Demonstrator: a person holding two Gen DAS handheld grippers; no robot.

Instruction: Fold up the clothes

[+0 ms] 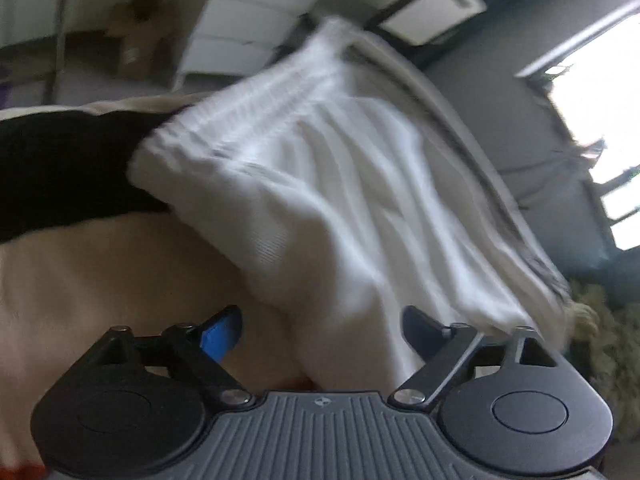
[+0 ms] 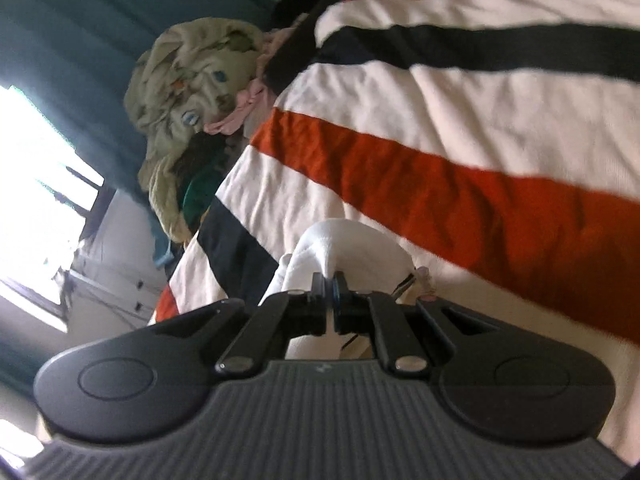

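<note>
Left wrist view shows my left gripper (image 1: 320,332) spread, gripping nothing, before the white garment (image 1: 320,184) hanging over the striped bedspread (image 2: 460,184). My right gripper (image 2: 329,280) pinches its edge; it looks soft, light, floppy: take the ribbed band.

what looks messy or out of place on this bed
The heap of unfolded clothes at the far edge of the striped blanket: an olive patterned piece crumpled over pink and green ones, spilling down the side. The white garment hangs bunched, pinched by the right gripper.
</note>
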